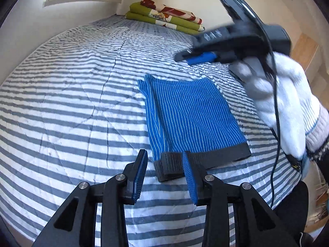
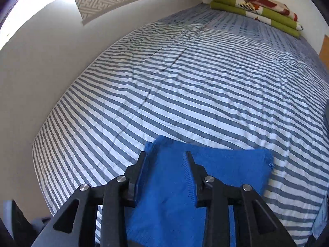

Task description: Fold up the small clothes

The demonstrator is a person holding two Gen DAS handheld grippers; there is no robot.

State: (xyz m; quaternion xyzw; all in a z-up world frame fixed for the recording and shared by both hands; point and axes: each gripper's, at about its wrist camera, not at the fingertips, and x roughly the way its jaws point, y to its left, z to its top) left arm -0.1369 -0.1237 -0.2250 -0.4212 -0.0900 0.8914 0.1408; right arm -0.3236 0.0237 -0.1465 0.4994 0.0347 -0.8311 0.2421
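Left hand-held gripper [image 1: 164,173]: jaws spread, nothing between them, hovering at the dark waistband [image 1: 205,158] of the blue striped shorts [image 1: 191,111]. One end of the waistband is doubled over into a small roll just beside the inner pad. Shorts lie flat on the striped bed cover [image 1: 72,103], toward the bed's near edge and right of middle, already folded lengthwise, with an underlayer poking out along the left side. Right hand-held gripper [image 1: 197,58] hangs above the far end of the shorts, held by a gloved hand [image 1: 283,107]; blurred, so its jaw state can't be read here. Folded green blanket [image 1: 164,18] sits at the far corner by the wall.

Right wrist view: right hand-held gripper [image 2: 164,175] is released, pads apart, blue cloth [image 2: 226,170] under and beyond them, not pinched. The cloth's far edge lies flat on the bed; the rest is too blurred to read.

Judgement: next fold is end to end, not yet started. To do it well:
- left grips the waistband through all layers, including the rolled end, so no layer lags
- right either pins the far end or takes the other waistband corner
- lift low, carry across, match edges, then let go
- risk: the offset underlayer slides out further if only the top layer is caught
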